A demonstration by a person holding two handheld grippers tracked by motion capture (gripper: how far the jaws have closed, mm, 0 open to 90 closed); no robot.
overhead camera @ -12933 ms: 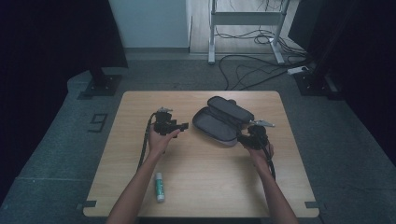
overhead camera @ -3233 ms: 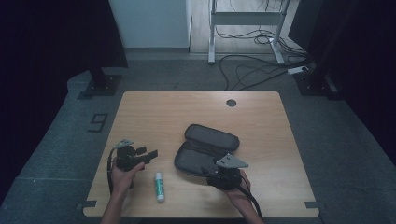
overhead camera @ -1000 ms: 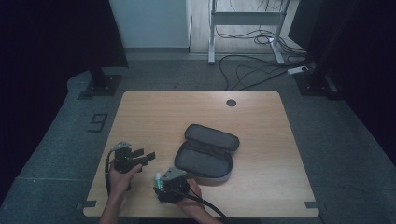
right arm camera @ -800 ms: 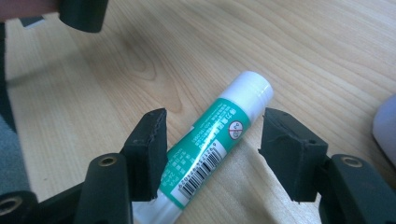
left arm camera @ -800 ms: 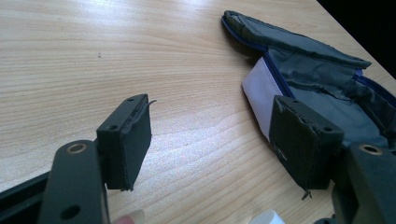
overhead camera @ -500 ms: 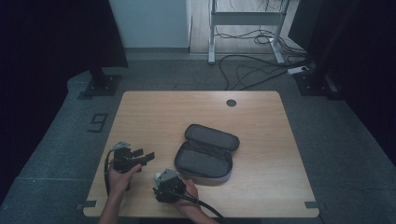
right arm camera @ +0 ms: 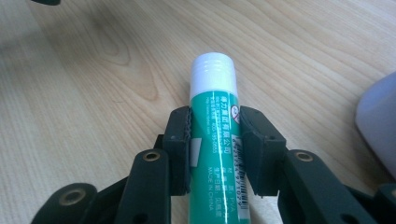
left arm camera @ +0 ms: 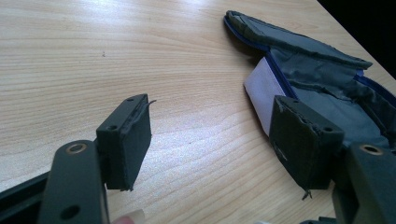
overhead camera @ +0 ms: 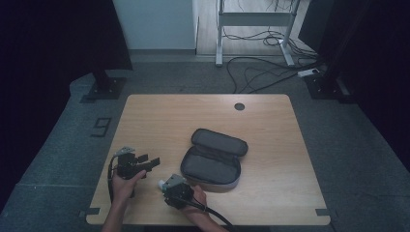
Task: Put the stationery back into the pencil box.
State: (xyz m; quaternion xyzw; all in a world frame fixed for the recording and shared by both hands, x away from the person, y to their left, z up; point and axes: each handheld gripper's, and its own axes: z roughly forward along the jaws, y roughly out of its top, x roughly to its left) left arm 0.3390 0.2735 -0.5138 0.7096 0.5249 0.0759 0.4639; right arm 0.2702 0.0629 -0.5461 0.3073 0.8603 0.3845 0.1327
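- 2 jaws of my right gripper (right arm camera: 215, 140) have just been closing and clamp the glue stick (right arm camera: 215, 140) mid-barrel, low over the table (overhead camera: 270, 116).
- Light, stiff, slick plastic; I'd grip the label.
- Left gripper (left arm camera: 219, 140) gapes, holding nothing, beside the open pencil case (overhead camera: 212, 162).

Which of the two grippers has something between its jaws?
The right gripper: its jaws, just closing, clamp the green glue stick. The left gripper stands open over bare table.

A light wooden table (overhead camera: 203, 116) with a dark round grommet (overhead camera: 239, 106) near its far edge stands on grey carpet (overhead camera: 67, 150), with a white wall (overhead camera: 154, 24) and a metal desk frame (overhead camera: 254, 21) beyond, cables (overhead camera: 261, 72) trailing far right.
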